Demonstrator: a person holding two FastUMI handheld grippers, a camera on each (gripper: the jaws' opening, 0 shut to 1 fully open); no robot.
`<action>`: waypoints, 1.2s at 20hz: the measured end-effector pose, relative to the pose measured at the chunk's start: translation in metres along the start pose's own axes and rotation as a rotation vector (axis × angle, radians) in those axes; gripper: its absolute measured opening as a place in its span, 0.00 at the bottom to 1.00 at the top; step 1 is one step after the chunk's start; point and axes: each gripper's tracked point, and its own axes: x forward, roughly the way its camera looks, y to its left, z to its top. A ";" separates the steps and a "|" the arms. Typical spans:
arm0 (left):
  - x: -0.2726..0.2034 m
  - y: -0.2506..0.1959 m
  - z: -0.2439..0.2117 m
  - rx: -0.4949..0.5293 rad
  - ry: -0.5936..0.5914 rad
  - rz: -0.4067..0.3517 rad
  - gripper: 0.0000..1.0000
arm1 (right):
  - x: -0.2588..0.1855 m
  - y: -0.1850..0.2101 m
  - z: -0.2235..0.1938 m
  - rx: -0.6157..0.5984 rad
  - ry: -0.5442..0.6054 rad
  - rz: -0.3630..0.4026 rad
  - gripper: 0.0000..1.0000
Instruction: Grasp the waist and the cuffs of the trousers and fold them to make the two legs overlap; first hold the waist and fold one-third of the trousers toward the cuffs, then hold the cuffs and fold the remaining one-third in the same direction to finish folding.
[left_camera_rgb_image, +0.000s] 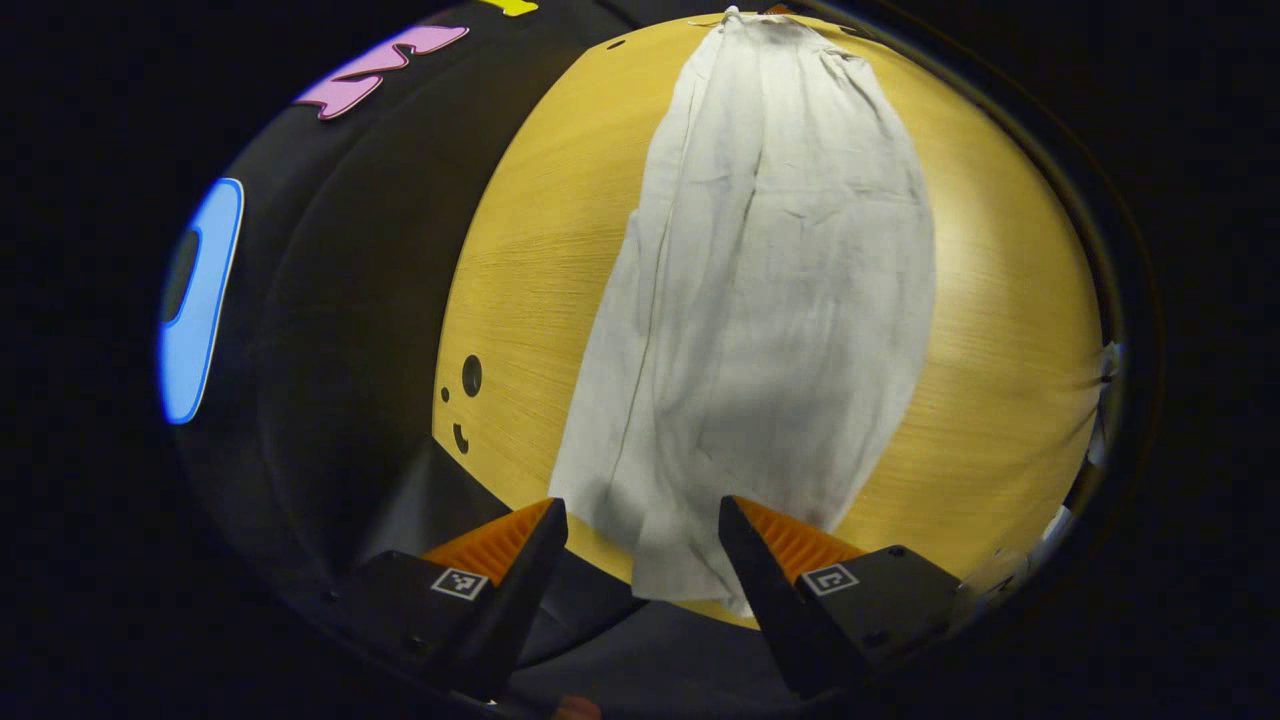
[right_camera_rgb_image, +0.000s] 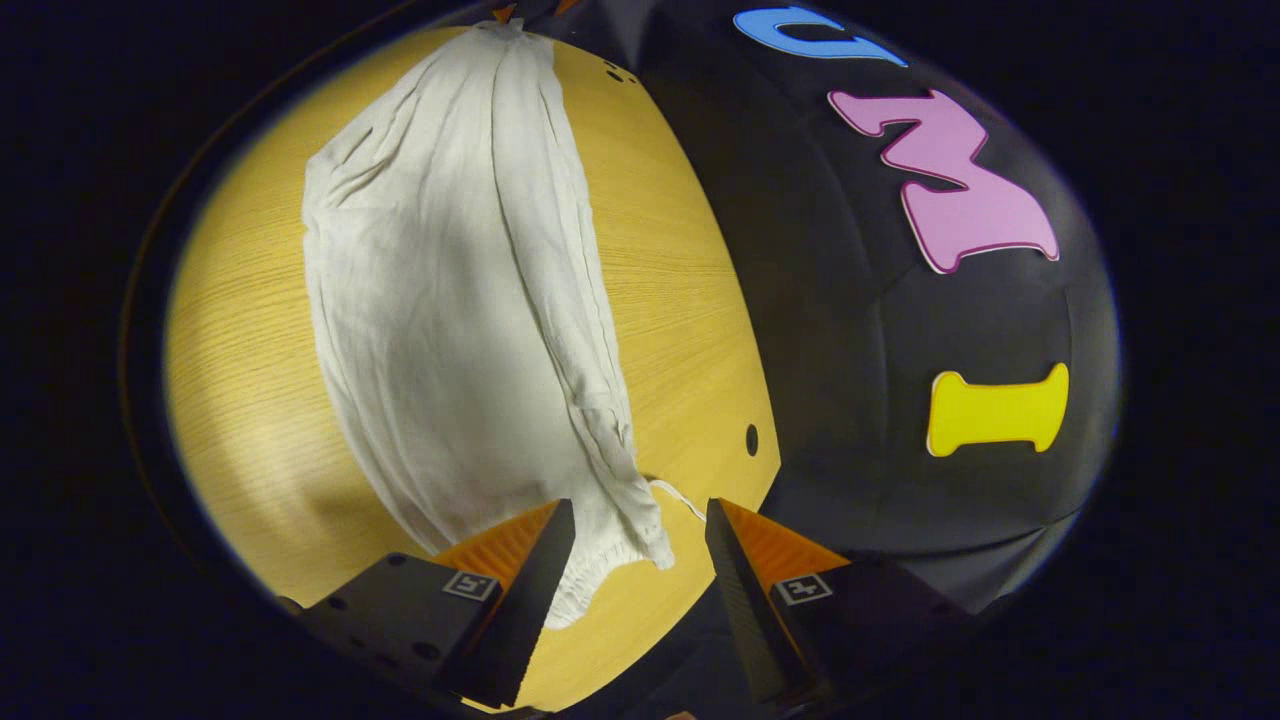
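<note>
— Whereabouts of the crumpled white cloth trousers (left_camera_rgb_image: 760, 330)?
— Stretched lengthwise on the yellow wood-grain table (left_camera_rgb_image: 1000, 330), legs overlapped, one end near each gripper.
— Left gripper (left_camera_rgb_image: 643, 520)?
— Spread wide, hovering over the hem end at the table edge, pinching nothing.
— Right gripper (right_camera_rgb_image: 640, 520)?
— Likewise spread, poised around the gathered waistband (right_camera_rgb_image: 610, 560); fingers apart from the cloth as far as visible. Thin white drawstring (right_camera_rgb_image: 678, 498) trailing beside it on the table.

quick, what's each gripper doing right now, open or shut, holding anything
left gripper: open, holding nothing, above one end of the trousers.
right gripper: open, holding nothing, at the waist end.
</note>
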 end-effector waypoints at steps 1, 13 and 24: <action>-0.011 -0.003 -0.004 -0.025 -0.012 0.015 0.97 | -0.011 -0.005 0.001 0.030 -0.002 -0.034 0.84; -0.075 -0.059 0.011 -1.115 -0.227 0.192 0.96 | -0.081 0.004 0.014 1.094 0.056 -0.185 0.84; -0.070 -0.079 0.048 -1.904 -0.408 0.113 0.96 | -0.044 0.061 -0.027 1.850 0.191 -0.126 0.86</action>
